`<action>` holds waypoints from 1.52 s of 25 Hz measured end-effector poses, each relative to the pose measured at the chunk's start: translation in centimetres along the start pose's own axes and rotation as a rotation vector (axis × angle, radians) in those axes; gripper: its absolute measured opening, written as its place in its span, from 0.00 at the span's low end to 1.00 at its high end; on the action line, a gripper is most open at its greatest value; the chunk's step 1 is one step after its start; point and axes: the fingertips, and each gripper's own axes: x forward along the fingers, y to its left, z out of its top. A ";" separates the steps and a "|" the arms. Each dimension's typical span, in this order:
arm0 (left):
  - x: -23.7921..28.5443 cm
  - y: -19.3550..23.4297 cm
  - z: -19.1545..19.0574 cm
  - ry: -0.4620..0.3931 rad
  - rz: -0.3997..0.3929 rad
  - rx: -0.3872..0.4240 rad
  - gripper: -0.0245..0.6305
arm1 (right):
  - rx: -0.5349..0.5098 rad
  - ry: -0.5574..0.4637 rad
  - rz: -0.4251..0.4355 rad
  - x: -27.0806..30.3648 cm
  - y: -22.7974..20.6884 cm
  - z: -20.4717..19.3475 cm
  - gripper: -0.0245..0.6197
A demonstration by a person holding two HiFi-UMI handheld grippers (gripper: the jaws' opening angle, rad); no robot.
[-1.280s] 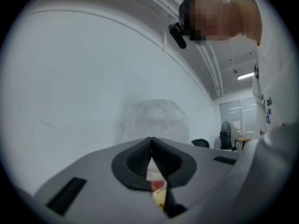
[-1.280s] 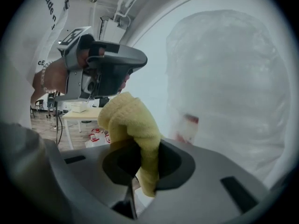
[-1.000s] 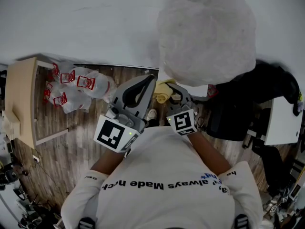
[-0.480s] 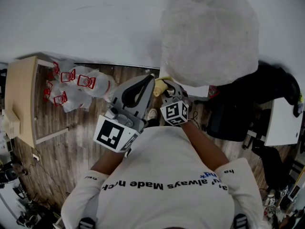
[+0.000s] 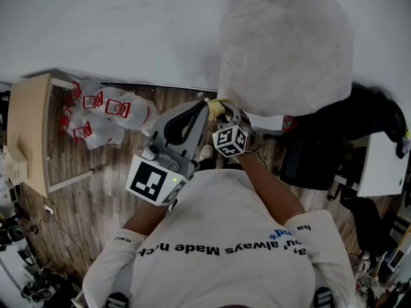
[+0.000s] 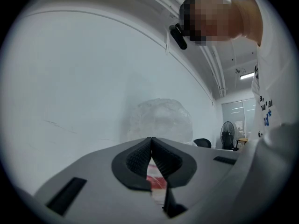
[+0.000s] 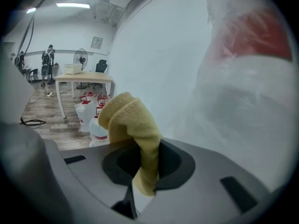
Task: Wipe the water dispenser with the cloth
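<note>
Right gripper (image 7: pixel 145 157) is pinching the cloth (image 7: pixel 128 118) mid-bunch; judged soft, light, floppy. Left gripper (image 6: pixel 151 146) is sitting closed, empty.

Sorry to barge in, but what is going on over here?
A person is working at the water dispenser, whose top is wrapped in plastic. The right gripper is shut on a yellow cloth, held up close beside the plastic; contact can't be confirmed. The left gripper is shut and empty, raised alongside.
</note>
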 end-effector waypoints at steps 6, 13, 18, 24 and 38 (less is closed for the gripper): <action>0.2 0.1 0.0 0.005 -0.004 -0.003 0.07 | -0.012 0.051 -0.026 1.8 -0.3 -1.7 0.14; 0.3 0.3 -0.1 0.008 -0.004 -0.002 0.07 | -0.023 0.104 -0.030 3.2 -0.4 -3.3 0.14; 0.3 0.4 -0.3 0.012 -0.003 -0.002 0.07 | -0.029 0.140 -0.021 4.1 -0.2 -4.1 0.14; 0.2 0.3 0.0 0.007 -0.001 0.000 0.07 | -0.003 0.167 0.001 4.3 -0.1 -4.5 0.13; 0.0 -0.1 -0.1 0.006 -0.008 0.002 0.07 | 0.015 0.171 0.044 3.9 0.8 -5.1 0.13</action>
